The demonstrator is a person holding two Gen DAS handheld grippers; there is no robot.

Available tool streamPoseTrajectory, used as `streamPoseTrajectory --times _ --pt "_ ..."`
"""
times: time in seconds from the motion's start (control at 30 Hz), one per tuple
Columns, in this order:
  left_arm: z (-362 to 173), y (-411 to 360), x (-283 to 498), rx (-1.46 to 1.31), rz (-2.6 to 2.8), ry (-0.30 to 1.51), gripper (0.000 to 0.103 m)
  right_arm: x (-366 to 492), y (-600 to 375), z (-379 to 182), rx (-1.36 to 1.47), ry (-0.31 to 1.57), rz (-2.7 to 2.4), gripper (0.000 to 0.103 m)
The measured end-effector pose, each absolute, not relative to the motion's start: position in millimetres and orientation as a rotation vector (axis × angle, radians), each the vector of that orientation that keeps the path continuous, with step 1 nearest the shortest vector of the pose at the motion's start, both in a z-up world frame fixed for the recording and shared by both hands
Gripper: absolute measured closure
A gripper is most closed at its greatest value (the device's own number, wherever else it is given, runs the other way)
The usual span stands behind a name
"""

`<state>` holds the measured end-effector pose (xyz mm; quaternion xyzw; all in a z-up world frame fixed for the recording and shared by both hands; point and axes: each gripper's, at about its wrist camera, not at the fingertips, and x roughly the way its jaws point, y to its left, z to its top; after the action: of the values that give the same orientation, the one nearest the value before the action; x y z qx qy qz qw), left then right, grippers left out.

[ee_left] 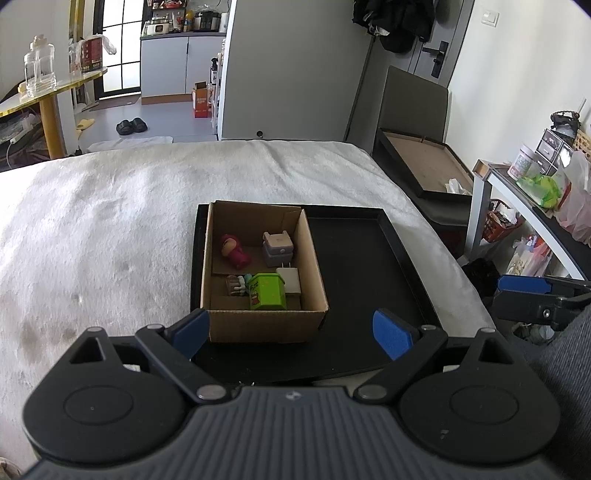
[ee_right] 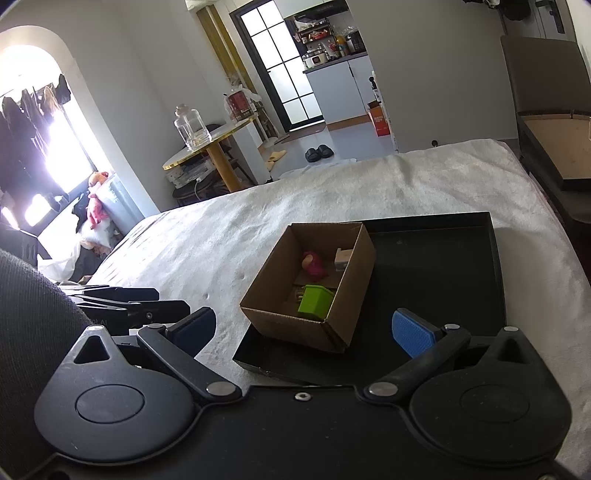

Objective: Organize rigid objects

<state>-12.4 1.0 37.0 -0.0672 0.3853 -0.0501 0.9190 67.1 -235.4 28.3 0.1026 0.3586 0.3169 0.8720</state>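
Brown cardboard box [ee_left: 264, 325], black tray [ee_left: 369, 258], green bin toy [ee_left: 267, 291], white blanket [ee_left: 92, 221], blue-padded tongs [ee_left: 291, 330]

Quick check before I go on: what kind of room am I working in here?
Most likely a small studio flat: you work over a bed with a white blanket, a kitchenette counter stands behind, and slippers lie on the floor by the door.

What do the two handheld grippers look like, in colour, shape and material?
Both look alike. The left gripper has black linkage arms with silver rivets, round black housings, a ribbed grey body, and blue textured pads. The right gripper has the same black linkages and blue pads, on a plain black body. No cables show.
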Motion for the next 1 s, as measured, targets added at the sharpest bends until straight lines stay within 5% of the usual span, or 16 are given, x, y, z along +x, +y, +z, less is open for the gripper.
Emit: streamPoseTrajectory --times 1.0 --pt "35.2 1.7 -14.3 -0.146 -0.082 0.789 0.008 67.5 -235.4 27.2 0.207 0.751 0.659 0.000"
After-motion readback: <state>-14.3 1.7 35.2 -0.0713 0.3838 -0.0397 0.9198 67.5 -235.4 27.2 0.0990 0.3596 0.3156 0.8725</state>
